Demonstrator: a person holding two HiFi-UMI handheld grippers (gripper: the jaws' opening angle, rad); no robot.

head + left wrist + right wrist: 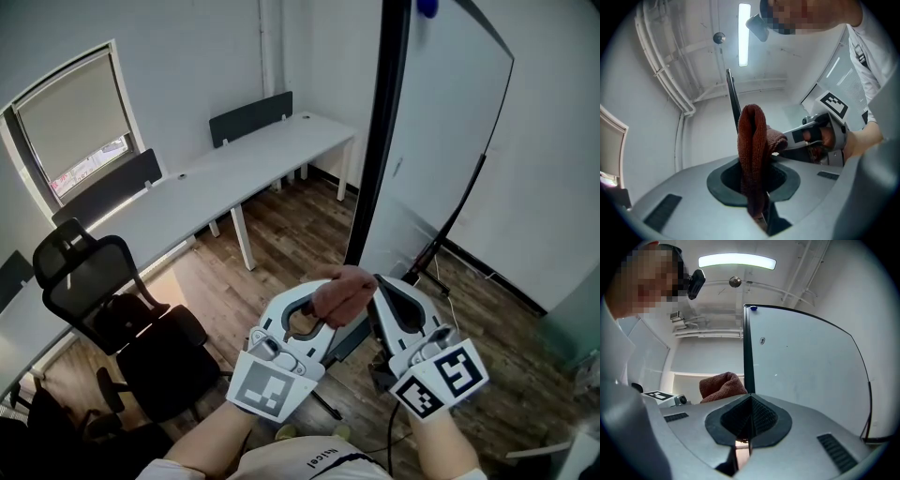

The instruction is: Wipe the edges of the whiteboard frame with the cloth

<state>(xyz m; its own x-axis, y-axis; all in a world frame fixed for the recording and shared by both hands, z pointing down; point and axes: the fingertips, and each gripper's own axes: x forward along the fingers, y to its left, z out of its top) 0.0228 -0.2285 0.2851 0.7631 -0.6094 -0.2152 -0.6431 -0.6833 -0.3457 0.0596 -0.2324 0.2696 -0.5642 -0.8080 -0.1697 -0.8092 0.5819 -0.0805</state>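
Left grey two-jaw gripper [325, 305] is clamped on a rust-brown knitted cloth [343, 292]. Right grey two-jaw gripper [382, 286] has its jaws together with nothing between them. Tips sit just beside each other, both pointing forward.

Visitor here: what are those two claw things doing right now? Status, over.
Left gripper shut on cloth. Right gripper shut, empty. Cloth beside whiteboard frame, contact unclear. Nothing blocking the frame.
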